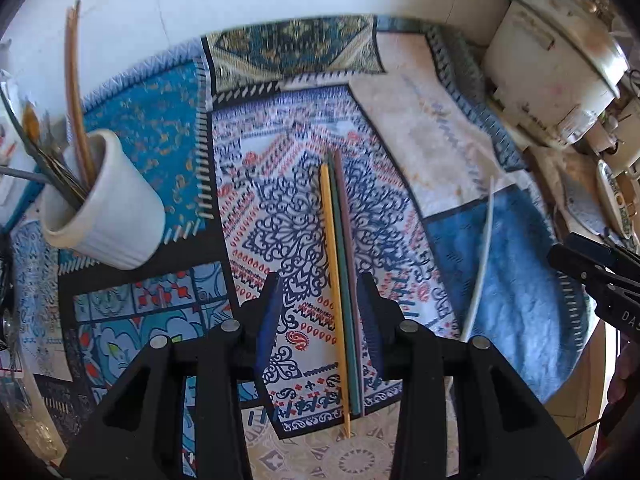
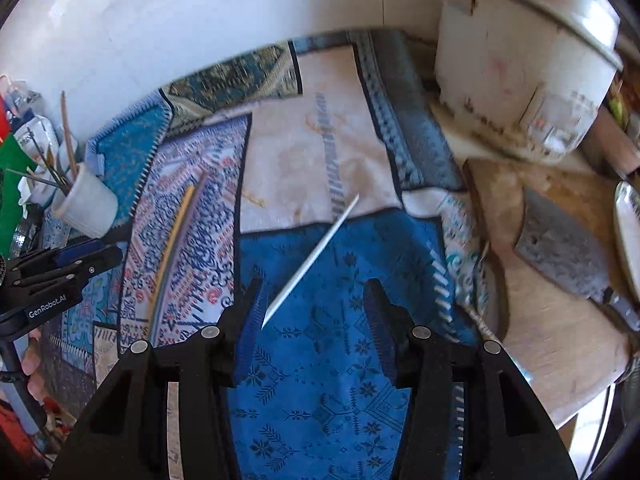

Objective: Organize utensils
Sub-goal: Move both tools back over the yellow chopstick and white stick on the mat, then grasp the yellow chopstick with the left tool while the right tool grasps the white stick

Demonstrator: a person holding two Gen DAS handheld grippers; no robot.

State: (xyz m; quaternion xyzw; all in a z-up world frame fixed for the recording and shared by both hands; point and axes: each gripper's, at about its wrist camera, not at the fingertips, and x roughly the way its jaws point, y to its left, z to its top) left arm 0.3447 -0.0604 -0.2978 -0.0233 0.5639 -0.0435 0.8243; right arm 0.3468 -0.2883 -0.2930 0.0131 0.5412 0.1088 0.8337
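Note:
Three chopsticks, yellow [image 1: 334,280], green [image 1: 343,280] and mauve [image 1: 350,264], lie side by side on the patterned cloth [image 1: 280,208]. My left gripper [image 1: 320,280] hangs open over them, and they run between its fingers, closer to the right one, with no pad pressing on them. A white chopstick [image 2: 316,252] lies slanted on the blue cloth patch [image 2: 320,380]. My right gripper [image 2: 314,284] is open above it, and the stick's near end sits by the left finger. A white ceramic cup [image 1: 108,204] at the left holds several utensils.
A white rice cooker [image 2: 520,80] stands at the back right. A cleaver [image 2: 568,256] lies on a wooden cutting board [image 2: 540,340], and a plate rim [image 2: 630,232] shows at the right edge. A white wall runs behind the cloth. Packets and clutter crowd the area left of the cup.

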